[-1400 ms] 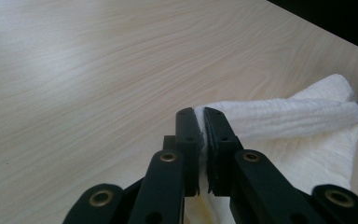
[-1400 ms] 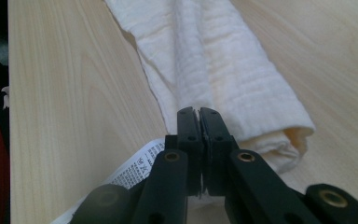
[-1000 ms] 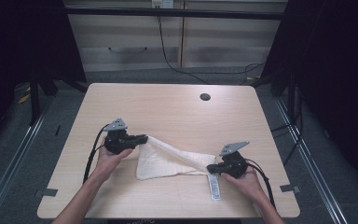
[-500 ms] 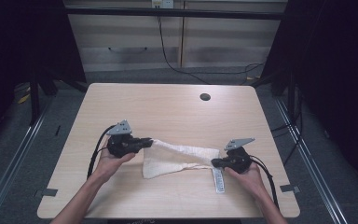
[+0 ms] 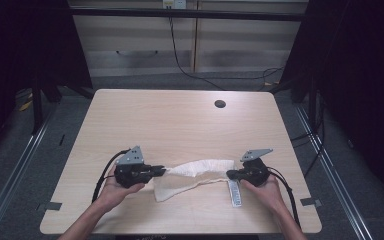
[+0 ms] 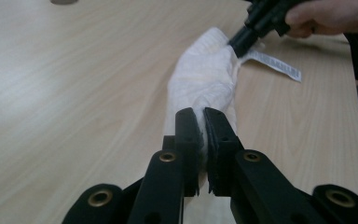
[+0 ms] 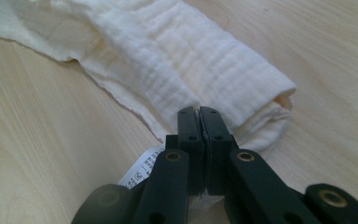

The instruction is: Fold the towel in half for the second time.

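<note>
Near the desk's (image 5: 180, 120) front edge, between the two hands, lies a cream cloth (image 5: 195, 172), folded over lengthwise into a loose roll that runs left to right. It rests on the wood, sagging toward the front edge at its left half, where a loose flap spreads flat.

Left gripper (image 5: 156, 171): fingers (image 6: 186, 135) pressed nearly together, pinching the cloth's left end; a sliver of white fabric shows in the narrow slit between them. Right gripper (image 5: 231, 174): fingers (image 7: 189, 128) pressed together on the cloth's right end, biting the lower edge layers beside the open mouth of the roll. A white care label (image 5: 235, 192) trails out below the right grip, pointing toward the front edge.

Judgement: each gripper takes one end so the fabric can be carried or turned as a single strip; held at the ends, the fold stays in place and the middle hangs free of the wood only slightly. The grip at the right sits on thin edge layers, which may slip out if the strip is pulled taut.

Farther off: a round cable hole (image 5: 220, 104) near the desk's far edge, well apart from the work. Cables trail from both grippers back toward the person's forearms.
</note>
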`<action>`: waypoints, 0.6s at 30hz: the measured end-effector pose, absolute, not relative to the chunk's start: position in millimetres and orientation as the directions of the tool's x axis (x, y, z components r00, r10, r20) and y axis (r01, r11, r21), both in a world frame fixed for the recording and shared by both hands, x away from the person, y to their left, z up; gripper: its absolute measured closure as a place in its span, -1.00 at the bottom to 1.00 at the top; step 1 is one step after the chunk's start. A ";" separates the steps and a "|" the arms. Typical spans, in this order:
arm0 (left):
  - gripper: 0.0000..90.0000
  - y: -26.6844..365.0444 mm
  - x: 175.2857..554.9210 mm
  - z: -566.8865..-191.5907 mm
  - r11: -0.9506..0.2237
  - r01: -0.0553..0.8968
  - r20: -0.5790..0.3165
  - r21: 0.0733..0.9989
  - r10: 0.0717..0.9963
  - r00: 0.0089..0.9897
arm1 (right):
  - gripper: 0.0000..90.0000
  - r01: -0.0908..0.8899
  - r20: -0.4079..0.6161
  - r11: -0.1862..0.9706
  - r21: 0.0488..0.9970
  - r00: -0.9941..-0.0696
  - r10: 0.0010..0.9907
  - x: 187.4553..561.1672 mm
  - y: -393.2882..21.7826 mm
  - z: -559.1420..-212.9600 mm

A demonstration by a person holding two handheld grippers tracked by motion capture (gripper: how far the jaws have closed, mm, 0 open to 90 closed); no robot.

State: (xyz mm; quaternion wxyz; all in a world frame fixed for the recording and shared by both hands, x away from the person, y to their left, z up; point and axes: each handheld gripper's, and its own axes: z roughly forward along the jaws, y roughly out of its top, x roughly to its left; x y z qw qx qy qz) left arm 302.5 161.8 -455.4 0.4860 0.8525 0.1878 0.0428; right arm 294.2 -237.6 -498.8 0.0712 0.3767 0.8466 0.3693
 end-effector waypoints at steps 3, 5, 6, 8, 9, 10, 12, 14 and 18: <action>0.89 163.7 293.5 -463.5 -0.476 0.291 -0.122 0.830 0.354 0.927 | 0.97 0.586 0.159 0.441 0.680 -0.705 0.691 294.0 -237.5 -498.9; 0.89 160.7 288.6 -469.7 -0.505 0.295 -0.123 0.811 0.346 0.930 | 0.97 0.586 0.154 0.443 0.679 -0.703 0.695 293.4 -237.1 -498.7; 0.89 160.7 288.6 -469.7 -0.505 0.295 -0.123 0.811 0.346 0.930 | 0.97 0.586 0.154 0.443 0.679 -0.703 0.695 293.4 -237.1 -498.7; 0.89 157.1 283.1 -476.7 -0.526 0.296 -0.126 0.798 0.334 0.934 | 0.97 0.585 0.159 0.439 0.682 -0.704 0.692 293.7 -236.7 -499.1; 0.88 155.4 280.7 -479.3 -0.536 0.294 -0.130 0.791 0.322 0.938 | 0.97 0.587 0.160 0.439 0.680 -0.704 0.692 293.9 -236.7 -498.9; 0.88 153.5 278.4 -481.7 -0.544 0.294 -0.131 0.786 0.317 0.939 | 0.97 0.586 0.155 0.443 0.679 -0.703 0.694 293.6 -236.6 -498.7; 0.88 151.6 275.0 -485.0 -0.579 0.275 -0.107 0.768 0.307 0.946 | 0.97 0.586 0.160 0.439 0.681 -0.704 0.692 293.7 -236.6 -499.0; 0.88 153.9 272.6 -492.3 -0.599 0.271 -0.086 0.753 0.319 0.944 | 0.97 0.584 0.149 0.446 0.679 -0.703 0.695 292.8 -236.0 -498.5; 0.88 156.8 273.4 -497.6 -0.612 0.272 -0.072 0.743 0.331 0.941 | 0.97 0.578 0.142 0.451 0.680 -0.707 0.693 292.5 -236.0 -498.4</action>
